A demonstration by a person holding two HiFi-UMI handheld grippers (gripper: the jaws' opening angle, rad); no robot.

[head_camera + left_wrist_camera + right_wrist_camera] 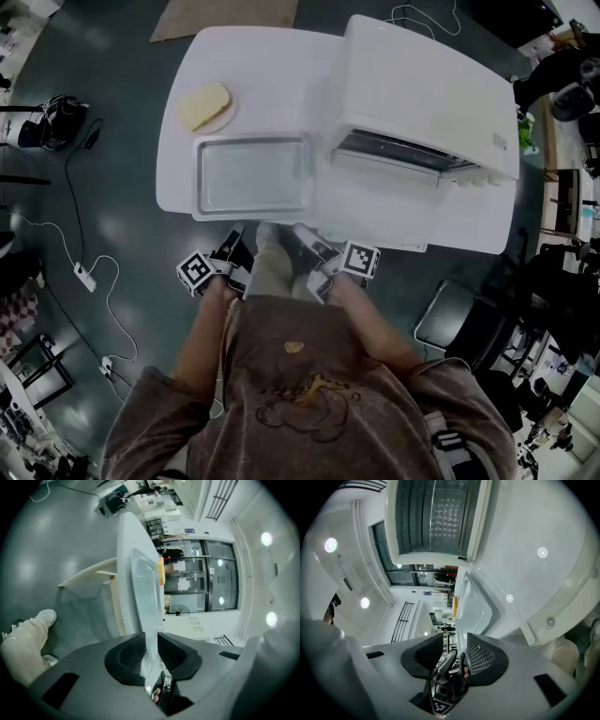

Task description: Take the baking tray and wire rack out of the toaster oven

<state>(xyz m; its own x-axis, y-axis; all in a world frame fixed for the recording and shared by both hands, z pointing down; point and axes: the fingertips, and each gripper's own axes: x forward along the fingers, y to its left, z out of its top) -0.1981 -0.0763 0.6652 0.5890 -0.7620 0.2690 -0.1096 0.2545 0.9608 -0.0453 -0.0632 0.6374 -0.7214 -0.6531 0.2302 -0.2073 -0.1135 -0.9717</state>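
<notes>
Baking tray [253, 176]: set on the counter [281, 75], beside the open toaster oven [422, 94].
Left gripper [151, 639]: narrowly parted, nothing pinched, lined up with the tray's edge.
Right gripper [454, 641]: held half-open, empty.

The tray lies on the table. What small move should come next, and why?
Probably reach the right tongs into the open toaster oven for the wire rack: the baking tray already rests on the table, the rack seems to sit inside, and these tongs are open and empty.
</notes>
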